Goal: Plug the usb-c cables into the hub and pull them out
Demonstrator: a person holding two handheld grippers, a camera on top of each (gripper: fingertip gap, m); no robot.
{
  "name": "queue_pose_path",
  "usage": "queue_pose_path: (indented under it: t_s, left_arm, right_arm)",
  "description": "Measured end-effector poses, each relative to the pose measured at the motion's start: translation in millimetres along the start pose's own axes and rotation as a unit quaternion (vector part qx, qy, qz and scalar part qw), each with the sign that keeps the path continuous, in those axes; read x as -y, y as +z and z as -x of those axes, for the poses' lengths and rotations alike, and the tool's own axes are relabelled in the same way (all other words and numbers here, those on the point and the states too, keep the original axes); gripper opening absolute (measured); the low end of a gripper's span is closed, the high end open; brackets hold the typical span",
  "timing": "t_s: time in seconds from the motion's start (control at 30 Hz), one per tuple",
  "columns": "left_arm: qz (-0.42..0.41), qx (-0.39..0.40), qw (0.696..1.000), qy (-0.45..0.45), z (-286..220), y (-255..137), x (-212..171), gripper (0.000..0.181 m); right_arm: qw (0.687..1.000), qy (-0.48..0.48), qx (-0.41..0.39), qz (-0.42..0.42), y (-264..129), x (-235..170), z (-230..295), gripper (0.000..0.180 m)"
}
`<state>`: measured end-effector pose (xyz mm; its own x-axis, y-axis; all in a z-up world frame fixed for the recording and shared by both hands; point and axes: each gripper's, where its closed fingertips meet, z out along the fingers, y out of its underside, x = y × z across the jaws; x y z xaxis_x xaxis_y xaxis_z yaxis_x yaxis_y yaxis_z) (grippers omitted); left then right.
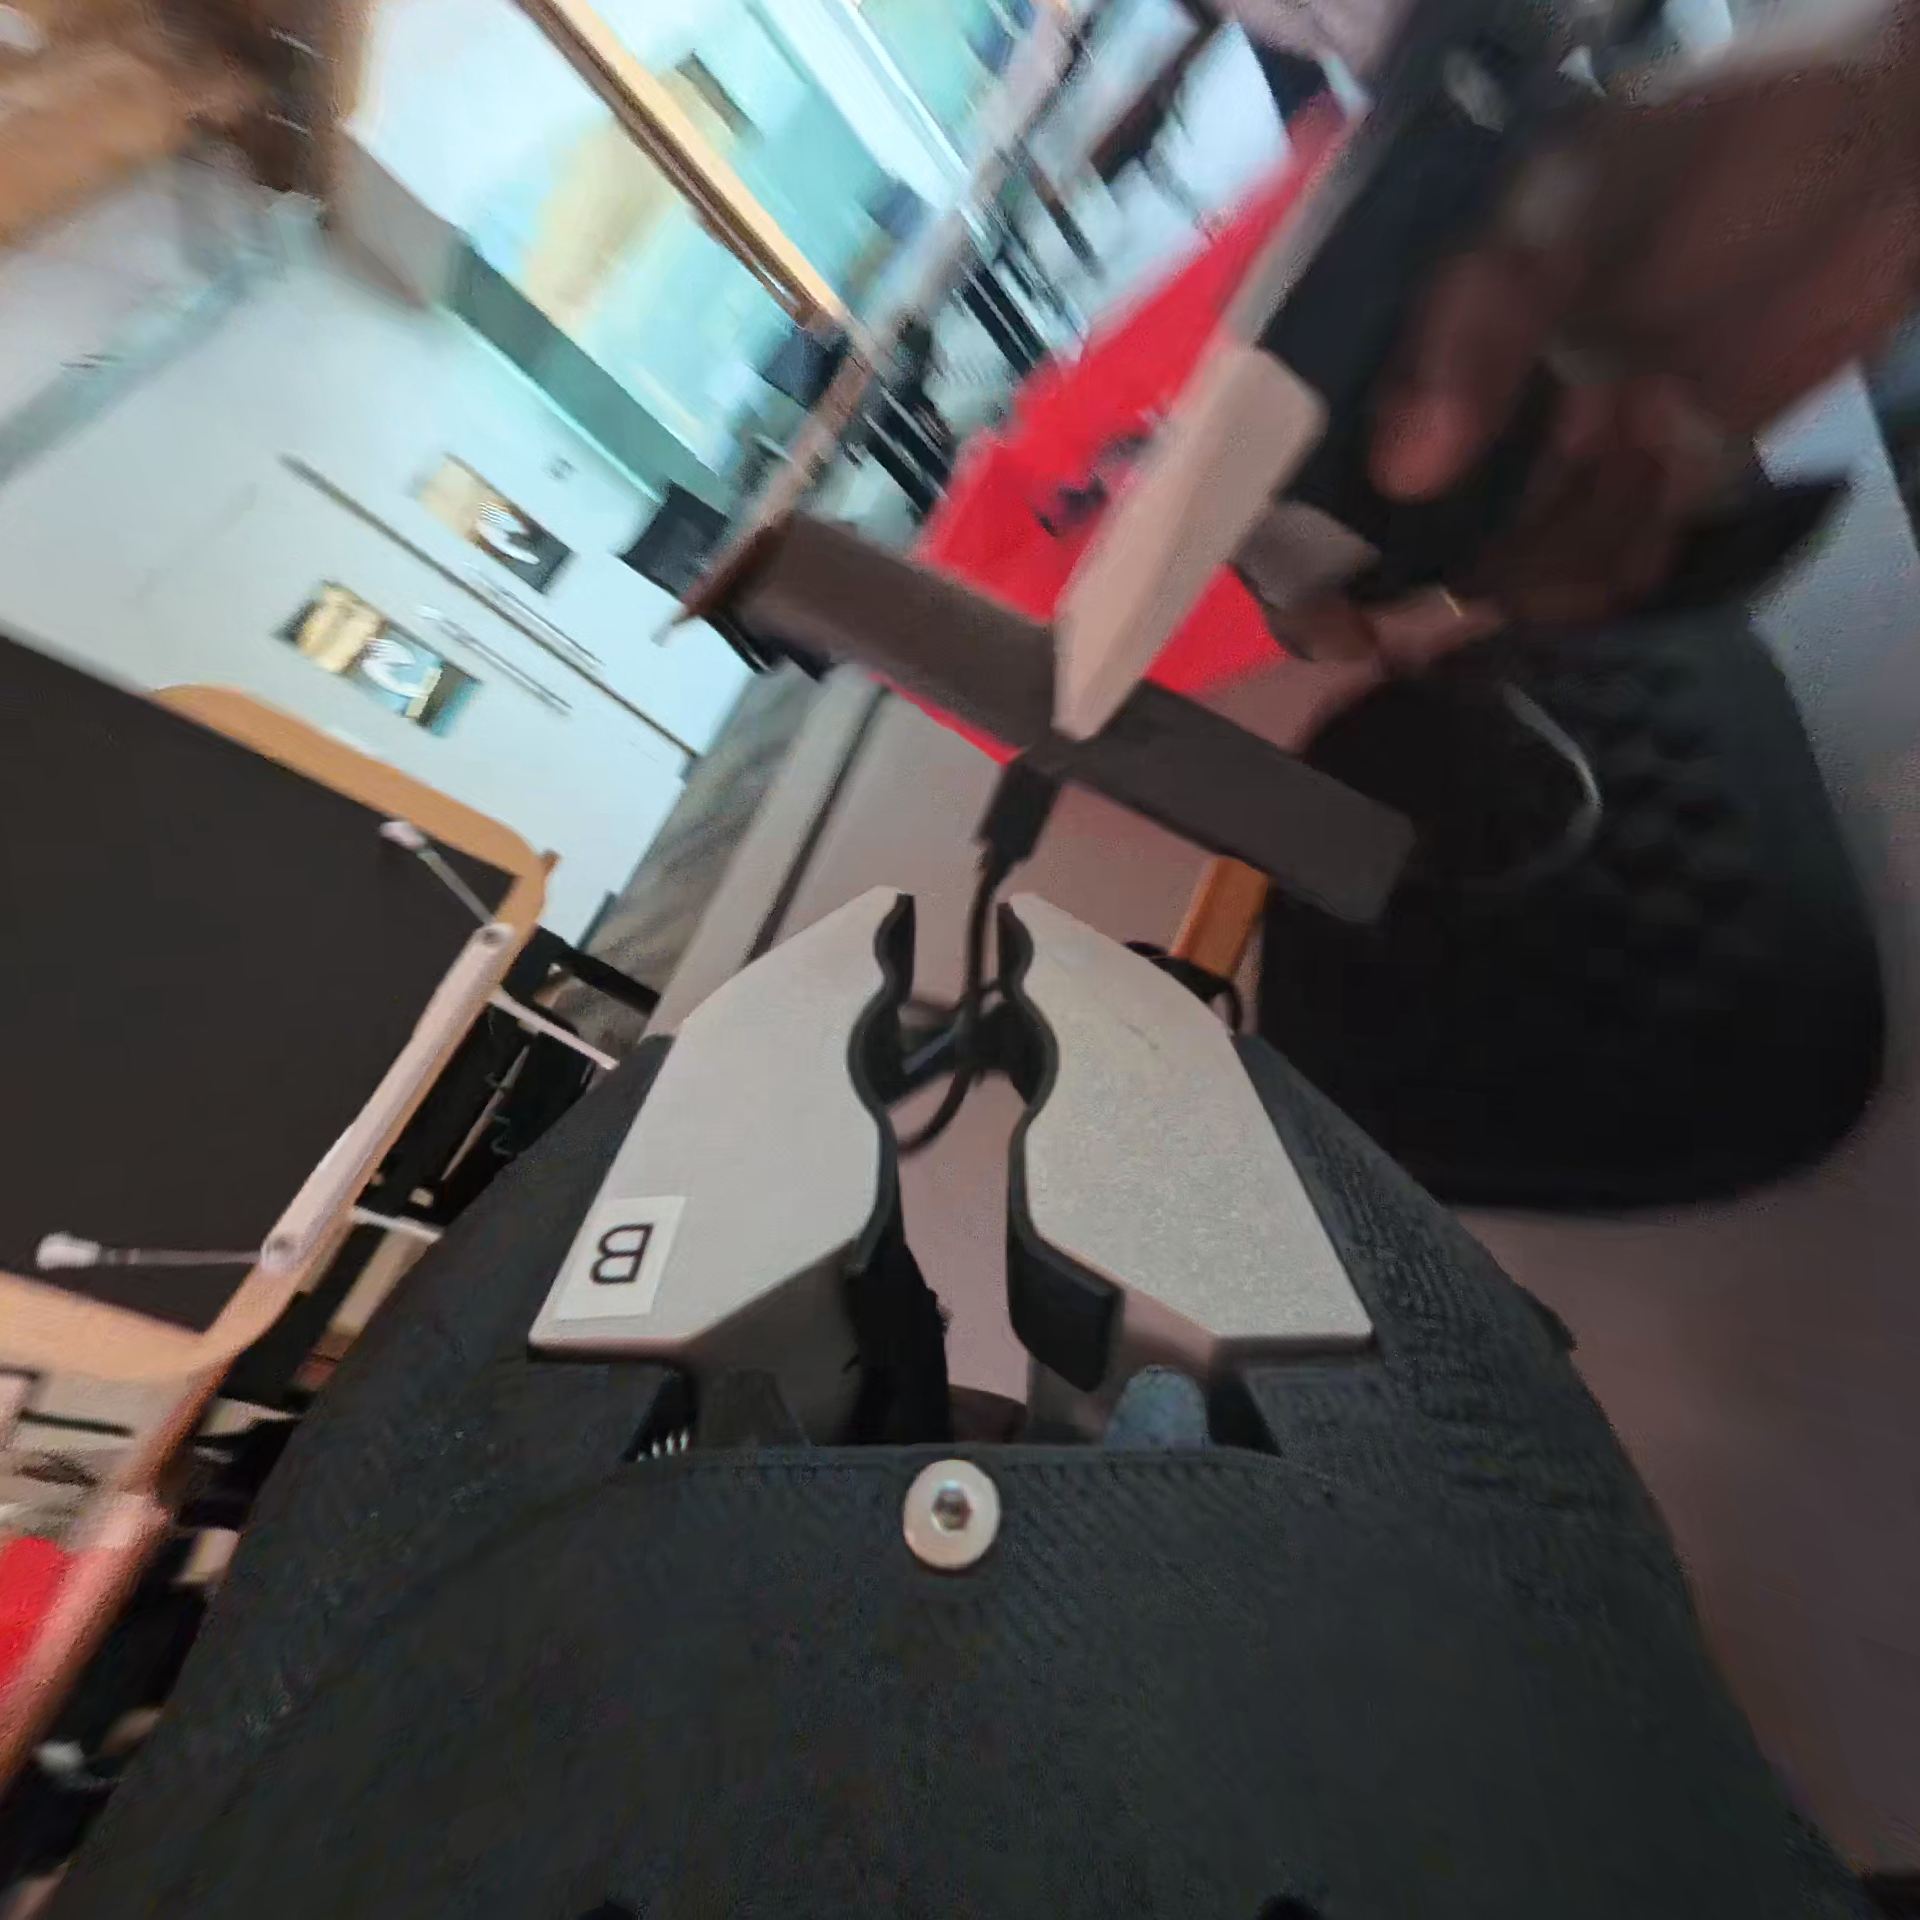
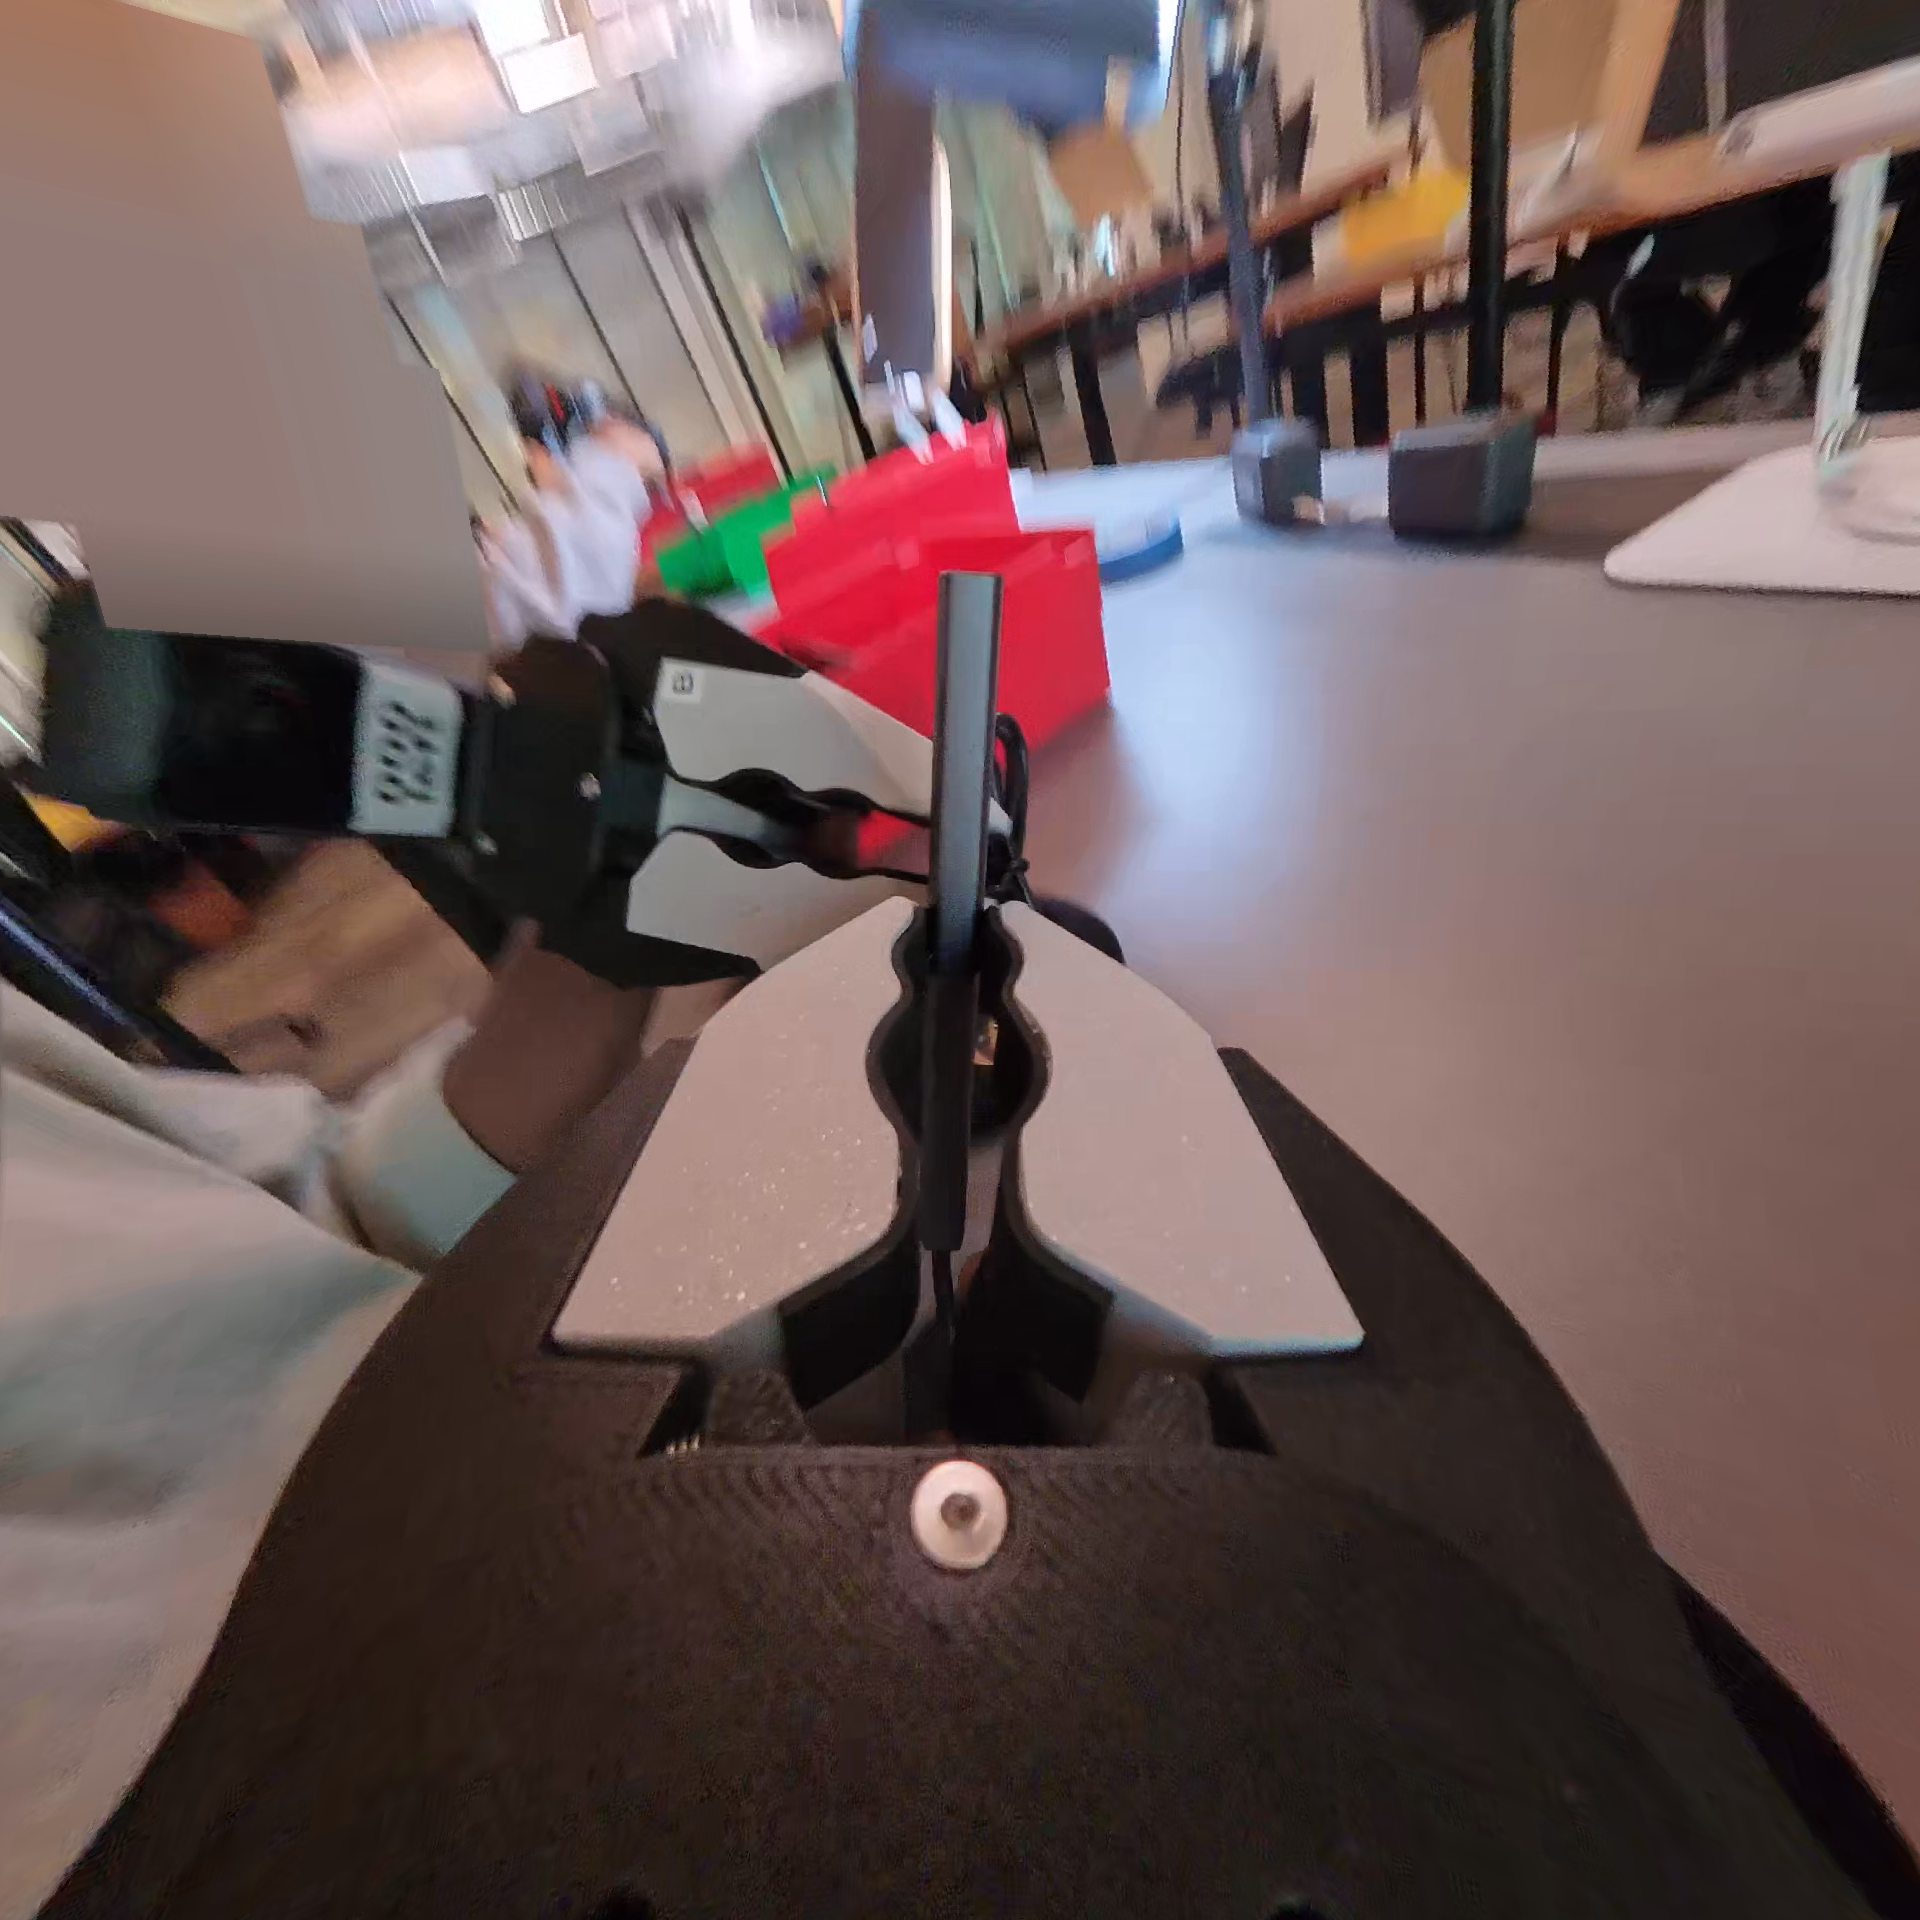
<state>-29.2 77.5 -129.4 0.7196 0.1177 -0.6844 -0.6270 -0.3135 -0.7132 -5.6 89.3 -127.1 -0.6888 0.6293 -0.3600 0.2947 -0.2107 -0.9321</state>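
Two handheld grippers are shown meeting in mid-air above a grey table point(image 2: 1507, 831).

In the right wrist view, the right gripper point(image 2: 956, 920) is seen closed on the hub point(image 2: 964, 748), a thin dark grey bar. The bar is clamped edge-on between the grey fingers and stands upright past the fingertips, with its lower part running back between them. A thin black lead hangs from the hub's near end, inside the gripper body.

The left gripper point(image 2: 883, 821) is seen coming in from the left of that view, its tips right at the hub's side. A thin black usb-c cable point(image 2: 1013, 800) is seen looping just behind the hub on its right.

In the left wrist view, the left gripper point(image 1: 956, 920) is shown with its fingers slightly apart at the tips. The black cable point(image 1: 977, 966) runs up through this narrow gap to a small black plug point(image 1: 1013, 821), which meets the long edge of the hub point(image 1: 1143, 727). Whether the fingers actually pinch the cable cannot be told. The plug lies just beyond the fingertips. This view is strongly blurred.

Red bins point(image 2: 987, 623) are seen on the table farther off, with green bins point(image 2: 727, 540) behind them to the left. A white mat point(image 2: 1766, 540) lies at the far right.
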Motion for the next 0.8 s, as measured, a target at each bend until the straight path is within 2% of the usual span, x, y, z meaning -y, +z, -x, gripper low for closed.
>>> queue_pose_path:
  t_s: [0.07, 0.13, 0.2, 0.27, 0.3, 0.33, 0.37, 0.47, 0.53, 0.6, 0.63, 0.67, 0.73, 0.8]
  left_arm:
    - [-0.073, 0.072, 0.991, -0.086, 36, -18, 11, 0.024]
    - [-0.201, 0.101, 0.955, -0.192, 61, -46, 38, 0.026]
    - [-0.326, 0.037, 0.883, -0.336, 71, -71, 66, 0.031]
    - [-0.375, -0.065, 0.813, -0.441, 67, -80, 85, 0.039]
    - [-0.374, -0.097, 0.794, -0.47, 64, -78, 89, 0.053]
    - [-0.367, -0.11, 0.787, -0.483, 63, -74, 90, 0.068]
    - [-0.352, -0.094, 0.791, -0.491, 65, -69, 85, 0.079]
    - [-0.345, 0.043, 0.822, -0.451, 88, -73, 67, 0.092]
    - [-0.324, 0.082, 0.847, -0.413, 94, -83, 64, 0.088]
    - [-0.266, 0.005, 0.886, -0.38, 72, -79, 66, 0.077]
    - [-0.235, -0.046, 0.896, -0.374, 58, -75, 65, 0.077]
    - [-0.213, -0.091, 0.901, -0.368, 44, -72, 64, 0.074]
    - [-0.197, -0.132, 0.9, -0.365, 29, -66, 61, 0.065]
    - [-0.204, -0.191, 0.887, -0.367, 13, -64, 67, 0.057]
  right_arm:
    - [0.996, 0.029, 0.017, -0.085, -13, 20, 2, 0.009]
    - [0.985, 0.047, 0.019, -0.167, -26, 36, -1, 0.009]
    - [0.969, 0.04, 0.028, -0.241, -37, 51, 2, 0.009]
    - [0.95, 0.043, 0.048, -0.307, -45, 64, 8, 0.009]
    - [0.939, 0.043, 0.063, -0.335, -48, 70, 13, 0.009]
    - [0.932, 0.044, 0.077, -0.352, -49, 73, 17, 0.009]
    - [0.929, 0.044, 0.087, -0.358, -47, 74, 21, 0.009]
    - [0.935, 0.015, 0.085, -0.344, -38, 69, 30, 0.009]
    - [0.945, -0.034, 0.062, -0.318, -31, 62, 35, 0.009]
    - [0.952, -0.092, 0.051, -0.288, -26, 54, 43, 0.009]
    - [0.953, -0.114, 0.055, -0.275, -23, 52, 49, 0.009]
    - [0.954, -0.128, 0.066, -0.264, -21, 50, 55, 0.009]
    - [0.953, -0.137, 0.102, -0.252, -18, 47, 70, 0.008]
    - [0.949, -0.136, 0.138, -0.247, -17, 45, 83, 0.009]
